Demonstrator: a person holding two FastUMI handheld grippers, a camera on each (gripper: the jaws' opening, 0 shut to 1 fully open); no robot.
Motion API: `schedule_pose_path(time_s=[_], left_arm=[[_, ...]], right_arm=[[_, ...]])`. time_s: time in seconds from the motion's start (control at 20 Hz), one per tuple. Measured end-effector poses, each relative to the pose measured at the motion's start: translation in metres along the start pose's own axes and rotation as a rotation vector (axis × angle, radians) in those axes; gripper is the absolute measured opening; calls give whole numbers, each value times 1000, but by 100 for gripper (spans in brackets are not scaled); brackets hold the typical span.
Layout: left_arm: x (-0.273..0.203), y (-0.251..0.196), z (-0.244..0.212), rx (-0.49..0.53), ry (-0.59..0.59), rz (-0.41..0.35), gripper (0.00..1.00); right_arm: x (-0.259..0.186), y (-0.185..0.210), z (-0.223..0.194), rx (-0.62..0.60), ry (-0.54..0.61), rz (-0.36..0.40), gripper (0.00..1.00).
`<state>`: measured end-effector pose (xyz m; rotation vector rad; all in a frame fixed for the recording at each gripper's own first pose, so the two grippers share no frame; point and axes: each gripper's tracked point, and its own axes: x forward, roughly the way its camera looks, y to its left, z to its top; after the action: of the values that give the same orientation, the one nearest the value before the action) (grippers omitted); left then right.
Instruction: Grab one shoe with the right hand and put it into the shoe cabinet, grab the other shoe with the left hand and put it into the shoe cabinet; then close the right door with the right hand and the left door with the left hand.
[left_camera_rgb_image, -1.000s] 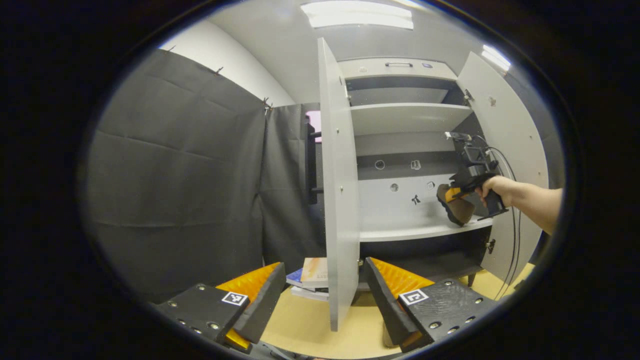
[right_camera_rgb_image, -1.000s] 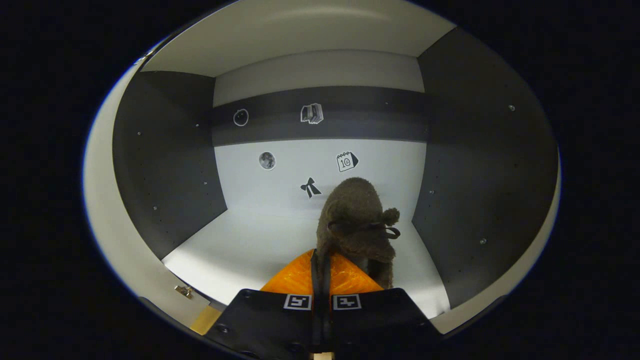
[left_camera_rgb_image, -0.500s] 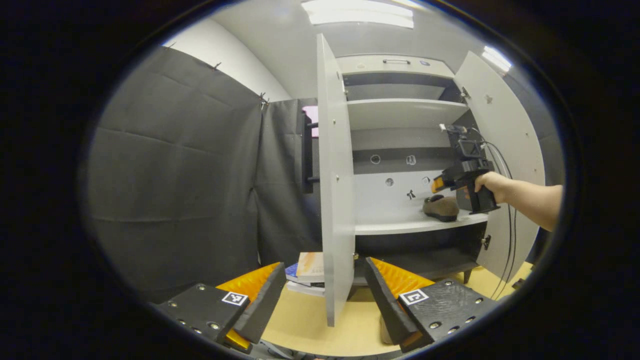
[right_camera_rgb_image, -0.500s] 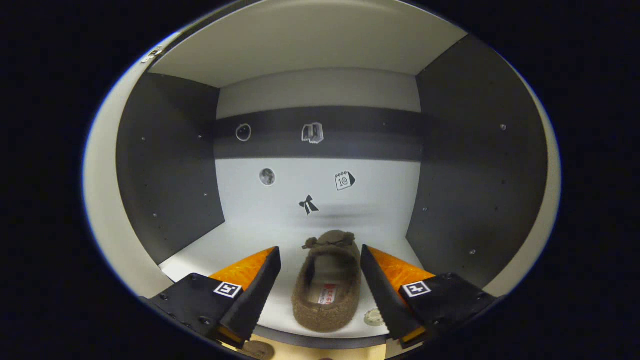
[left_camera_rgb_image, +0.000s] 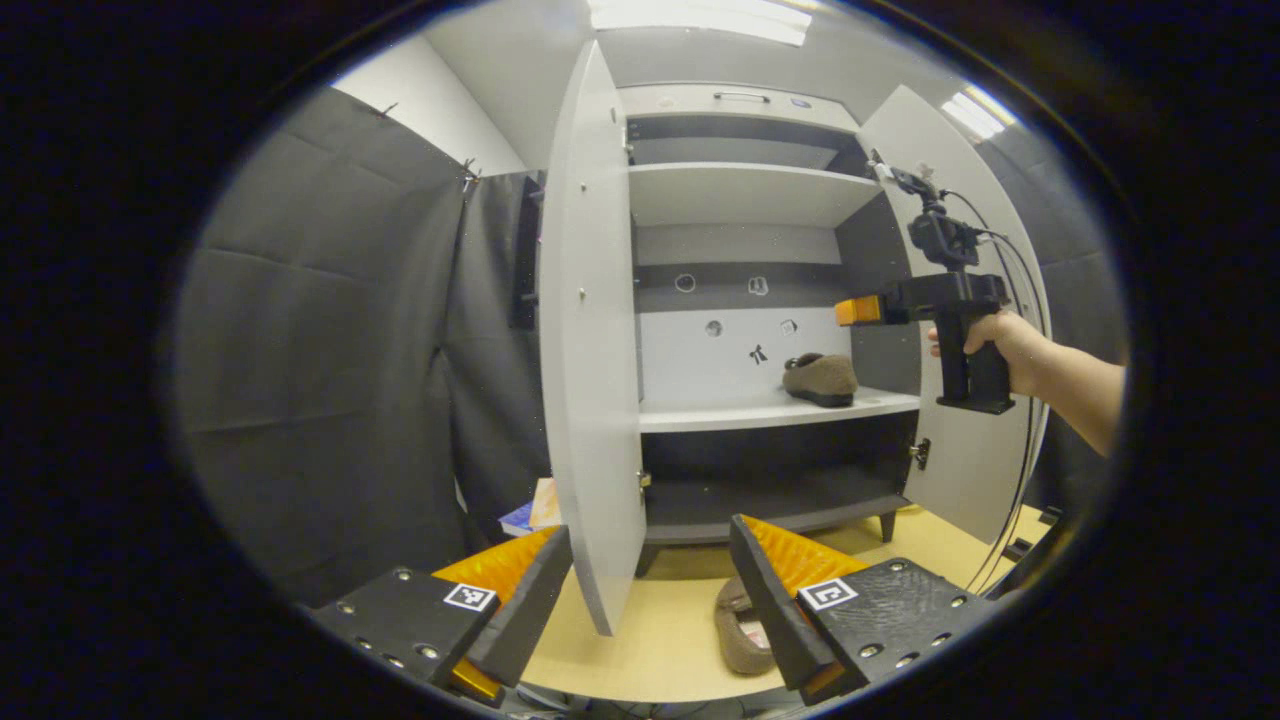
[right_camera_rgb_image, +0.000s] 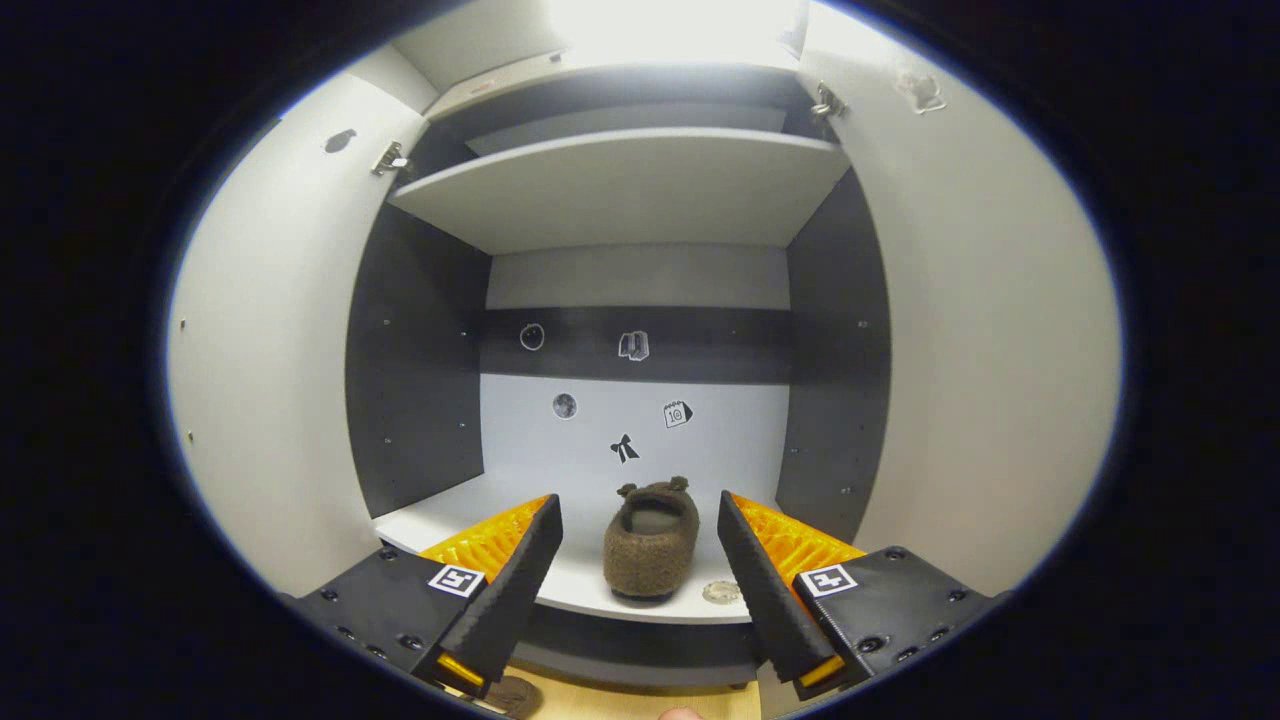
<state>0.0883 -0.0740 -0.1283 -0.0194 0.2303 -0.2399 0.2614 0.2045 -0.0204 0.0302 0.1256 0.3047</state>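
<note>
Resting on the cabinet's (right_camera_rgb_image: 930, 330) middle shelf (right_camera_rgb_image: 585, 590), toe inward: one brown shoe (right_camera_rgb_image: 651, 540). Lying on the floor (left_camera_rgb_image: 660, 640) below: the other shoe (left_camera_rgb_image: 738, 630). Gaping apart, holding nothing: both right tongs (right_camera_rgb_image: 637, 580) and left tongs (left_camera_rgb_image: 650, 595)

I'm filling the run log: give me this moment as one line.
right gripper: open, clear of shoe | first shoe: on cabinet shelf | second shoe: on floor | left gripper: open | doors: open

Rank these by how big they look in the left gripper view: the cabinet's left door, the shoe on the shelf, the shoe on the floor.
1. The left door, by far the largest.
2-3. The shoe on the shelf and the shoe on the floor look alike in size; the floor one is nearer the camera and partly hidden by a finger, so no ranking.
</note>
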Motion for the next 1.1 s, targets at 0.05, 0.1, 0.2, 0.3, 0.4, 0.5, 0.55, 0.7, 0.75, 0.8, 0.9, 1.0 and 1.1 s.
schedule_pose_path(time_s=[0.05,0.1,0.2,0.3,0.4,0.5,0.55,0.7,0.75,0.8,0.9,1.0,1.1], left_arm=[[3,-6,-7,2,15,-20,94],[8,-11,-15,7,32,-38,99],[12,-23,-36,19,69,-71,99],[20,-31,-51,30,99,-98,94],[27,-39,-70,33,134,-121,94],[35,-47,-91,28,173,-137,94],[38,-50,-102,26,196,-144,94],[52,-56,-131,23,258,-157,98],[56,-58,-141,15,281,-163,96],[62,-61,-152,2,307,-172,94],[72,-64,-169,-28,356,-182,94],[86,-69,-187,-40,400,-183,94],[100,-72,-202,-53,445,-182,94]], right_arm=[[-14,-2,-1,1,-13,-6,99],[-27,0,-3,4,-25,-1,97],[-50,0,-8,-3,-43,6,97],[-72,-1,-14,-24,-50,7,97],[-93,-1,-22,-31,-57,4,99],[-116,0,-32,-34,-66,2,99],[-123,2,-39,-42,-64,3,99],[-146,2,-58,-76,-42,18,97],[-151,1,-64,-86,-31,20,99],[-154,0,-68,-92,-20,21,99],[-160,-4,-75,-96,-5,21,99],[-164,-7,-82,-101,8,25,97],[-166,-13,-88,-103,22,26,99]])
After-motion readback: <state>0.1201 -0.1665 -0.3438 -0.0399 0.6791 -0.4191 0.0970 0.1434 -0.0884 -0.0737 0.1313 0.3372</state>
